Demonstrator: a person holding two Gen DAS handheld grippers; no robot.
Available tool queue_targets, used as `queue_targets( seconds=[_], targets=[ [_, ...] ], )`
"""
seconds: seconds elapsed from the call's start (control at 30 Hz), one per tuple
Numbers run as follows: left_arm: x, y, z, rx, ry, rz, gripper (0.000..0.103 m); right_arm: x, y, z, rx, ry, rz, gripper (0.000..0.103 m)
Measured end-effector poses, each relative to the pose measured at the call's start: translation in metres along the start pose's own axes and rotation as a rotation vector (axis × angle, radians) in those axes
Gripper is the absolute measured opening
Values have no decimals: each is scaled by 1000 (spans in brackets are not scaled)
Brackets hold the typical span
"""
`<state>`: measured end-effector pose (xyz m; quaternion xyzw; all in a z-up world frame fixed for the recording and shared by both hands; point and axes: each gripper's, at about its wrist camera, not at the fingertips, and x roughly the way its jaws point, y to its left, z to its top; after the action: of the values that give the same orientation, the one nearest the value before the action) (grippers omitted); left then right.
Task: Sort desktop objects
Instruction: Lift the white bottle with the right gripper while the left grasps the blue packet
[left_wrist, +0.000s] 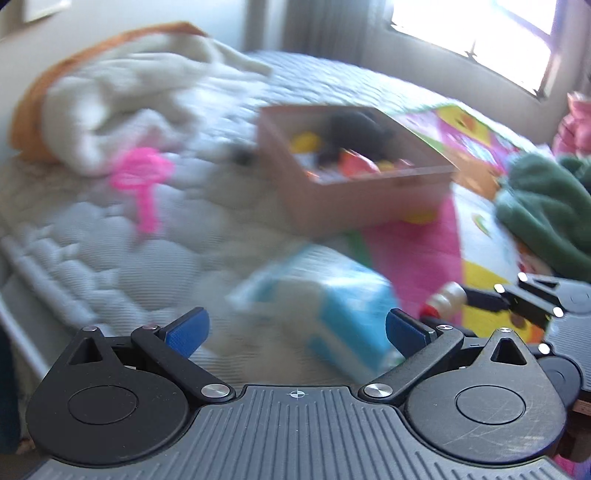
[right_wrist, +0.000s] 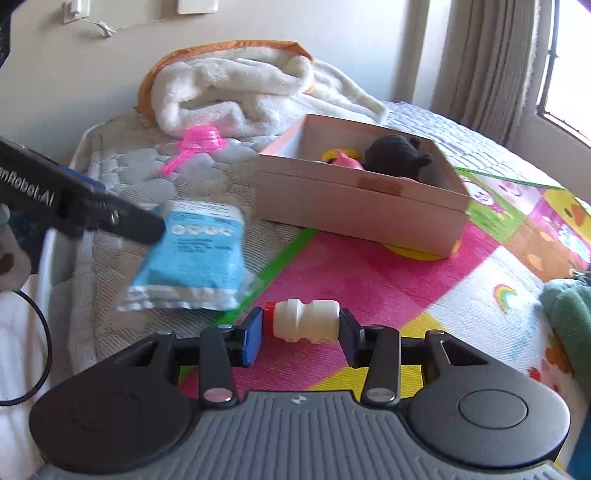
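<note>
Quilted mattress (right_wrist: 122, 173) and bright play mat (right_wrist: 369, 273) carry everything: the left gripper (left_wrist: 297, 328), jaws spread wide, has the blue packet (right_wrist: 192, 254) just ahead of it, while the right gripper (right_wrist: 301, 334) clamps a small white bottle (right_wrist: 306, 319) end to end, pink box (right_wrist: 354, 210) beyond.

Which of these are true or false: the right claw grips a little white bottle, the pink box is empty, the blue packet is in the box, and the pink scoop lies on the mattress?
1. The right claw grips a small white bottle. True.
2. The pink box is empty. False: it holds a black knitted toy and other bits.
3. The blue packet is inside the box. False: it lies outside, by the left claw.
4. The pink scoop lies on the mattress. True.
</note>
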<state>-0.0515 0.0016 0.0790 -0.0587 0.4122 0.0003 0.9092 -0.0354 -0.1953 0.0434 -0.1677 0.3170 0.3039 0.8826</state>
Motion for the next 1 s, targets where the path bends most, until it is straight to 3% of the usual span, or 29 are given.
queue_targets(
  seconds=[0.1,0.17,0.27,0.5,0.57,0.67,0.73,0.87,1.0],
  targets=[
    [9,-20,-2,81,4,-36,103,0,-9,-5,30,7,-28,42],
    [15,-22,-5,124,12,-11,103,1,-13,-7,54,6,-29,43],
    [21,-8,-8,155,41,86,103,4,-12,-12,60,-4,-38,45],
    [19,56,-6,60,41,279,103,9,0,-8,67,-24,-55,45],
    [12,67,-6,23,21,257,103,10,2,-10,67,-33,-60,45],
    [5,68,-6,0,-8,114,103,10,5,-10,71,-39,-65,45],
    [4,57,-4,10,-25,60,103,11,4,-9,84,-39,-63,49],
    [5,31,4,60,-87,57,103,11,4,-12,109,-57,-79,59],
    [29,15,24,70,-70,139,103,13,3,-12,115,-55,-73,64]
  ],
)
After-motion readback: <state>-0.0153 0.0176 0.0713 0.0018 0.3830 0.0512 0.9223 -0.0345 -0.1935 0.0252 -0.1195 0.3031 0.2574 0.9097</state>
